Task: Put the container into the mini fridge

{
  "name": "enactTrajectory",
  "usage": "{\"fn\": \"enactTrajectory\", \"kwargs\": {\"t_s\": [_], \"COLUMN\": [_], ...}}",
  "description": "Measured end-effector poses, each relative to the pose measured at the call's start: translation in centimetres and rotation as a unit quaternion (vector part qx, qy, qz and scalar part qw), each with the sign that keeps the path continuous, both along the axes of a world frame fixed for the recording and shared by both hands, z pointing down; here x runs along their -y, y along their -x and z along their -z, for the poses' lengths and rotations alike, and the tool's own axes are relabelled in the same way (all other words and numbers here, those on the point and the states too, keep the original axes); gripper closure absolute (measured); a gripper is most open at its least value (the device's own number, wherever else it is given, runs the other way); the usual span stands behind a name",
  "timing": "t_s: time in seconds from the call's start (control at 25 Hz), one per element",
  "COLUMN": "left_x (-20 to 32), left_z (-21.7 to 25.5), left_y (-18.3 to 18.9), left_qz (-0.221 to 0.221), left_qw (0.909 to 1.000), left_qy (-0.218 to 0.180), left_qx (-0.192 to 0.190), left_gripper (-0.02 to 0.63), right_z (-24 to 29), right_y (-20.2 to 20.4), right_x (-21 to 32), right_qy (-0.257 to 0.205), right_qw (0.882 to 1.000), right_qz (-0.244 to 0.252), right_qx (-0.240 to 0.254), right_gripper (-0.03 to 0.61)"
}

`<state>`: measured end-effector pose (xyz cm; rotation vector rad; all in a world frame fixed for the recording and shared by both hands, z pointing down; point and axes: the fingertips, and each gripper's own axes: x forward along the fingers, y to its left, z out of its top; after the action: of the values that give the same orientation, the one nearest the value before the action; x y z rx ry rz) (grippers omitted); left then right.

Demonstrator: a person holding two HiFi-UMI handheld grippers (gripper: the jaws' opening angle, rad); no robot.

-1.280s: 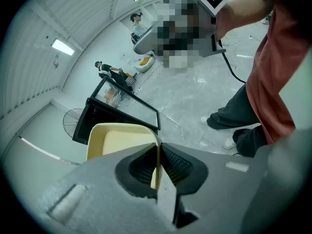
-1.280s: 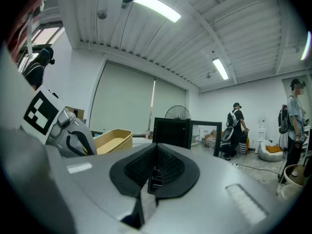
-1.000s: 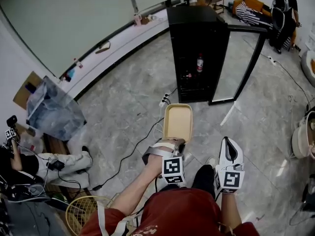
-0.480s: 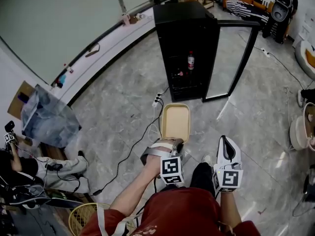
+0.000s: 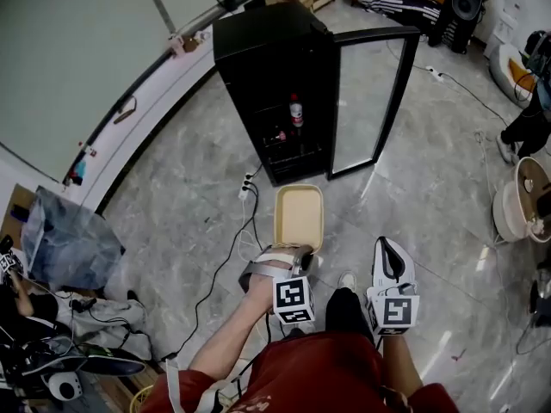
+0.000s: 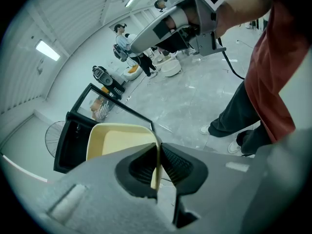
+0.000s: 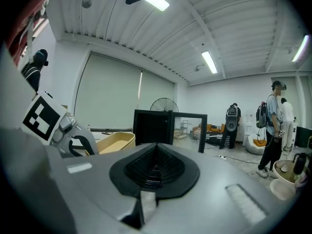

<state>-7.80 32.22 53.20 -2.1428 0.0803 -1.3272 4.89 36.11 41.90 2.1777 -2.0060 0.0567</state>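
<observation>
Grey floor (image 5: 430,205), mini fridge (image 5: 258,50) open. Left gripper (image 6: 157,169) fingers pinch container (image 6: 122,140) rim: could tilt, slip. Right gripper (image 7: 156,167) fingers closed, empty.

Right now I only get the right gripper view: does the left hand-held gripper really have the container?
Observer: Yes. In its own view the left hand-held gripper is shut on the container, clamping its wall from both sides.
Operator: Anything inside the fridge? It looks black to me.
Observer: The head view shows a bottle standing on a shelf inside.
Operator: Floor ahead?
Observer: A cable and power strip lie in front of the fridge, left of the container in the head view.
</observation>
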Motion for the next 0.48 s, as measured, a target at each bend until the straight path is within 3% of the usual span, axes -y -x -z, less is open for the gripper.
{"fn": "enactTrajectory", "kwargs": {"t_s": [0.48], "left_x": [8.2], "left_z": [0.8], "left_y": [-9.5], "left_qz": [0.010], "left_qw": [0.9999], "left_qy": [0.010], "left_qx": [0.002], "left_gripper": [0.581], "right_z": [0.5], "right_y": [-9.6], "right_x": [9.1], "right_qy": [-0.003], "right_qw": [1.000], "right_qz": [0.007], "right_qx": [0.017], "right_gripper": [0.578]}}
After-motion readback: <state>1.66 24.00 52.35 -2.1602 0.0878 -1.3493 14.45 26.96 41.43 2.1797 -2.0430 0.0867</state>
